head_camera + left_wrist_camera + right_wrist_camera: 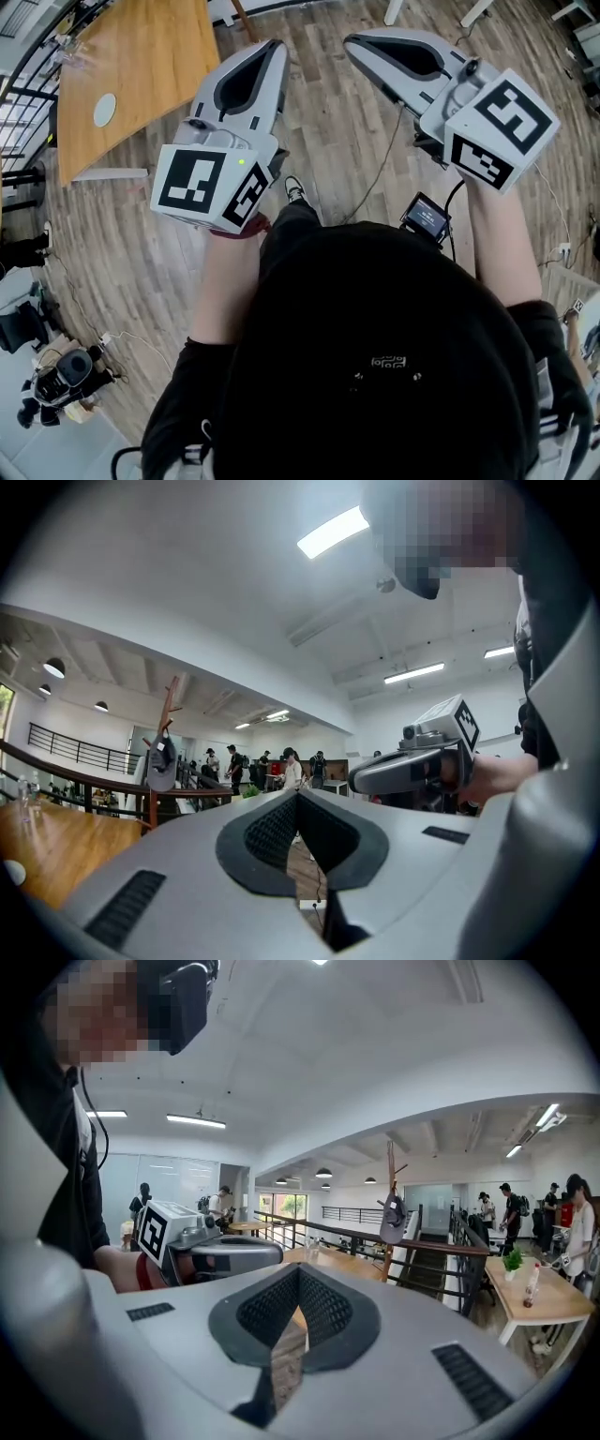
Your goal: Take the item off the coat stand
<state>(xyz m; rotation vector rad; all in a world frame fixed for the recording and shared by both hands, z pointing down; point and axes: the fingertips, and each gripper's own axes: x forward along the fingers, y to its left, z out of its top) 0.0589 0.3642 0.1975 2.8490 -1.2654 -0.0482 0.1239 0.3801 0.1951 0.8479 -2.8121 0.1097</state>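
A grey cap (393,1220) hangs on a brown wooden coat stand (391,1162) by the railing, well ahead of me; the same cap (161,765) and coat stand (170,703) also show small and far off in the left gripper view. My left gripper (274,47) and right gripper (353,42) are held up side by side in front of the person, both shut with nothing between the jaws. In its own view, the left gripper (298,797) has its dark pads together. The right gripper (300,1272) is likewise shut and far from the cap.
A wooden table (141,66) stands ahead on the left beside a black railing (356,1237). Another table (539,1302) with a bottle and a plant is on the right. Several people (281,766) stand far back. A cable (380,169) lies on the plank floor.
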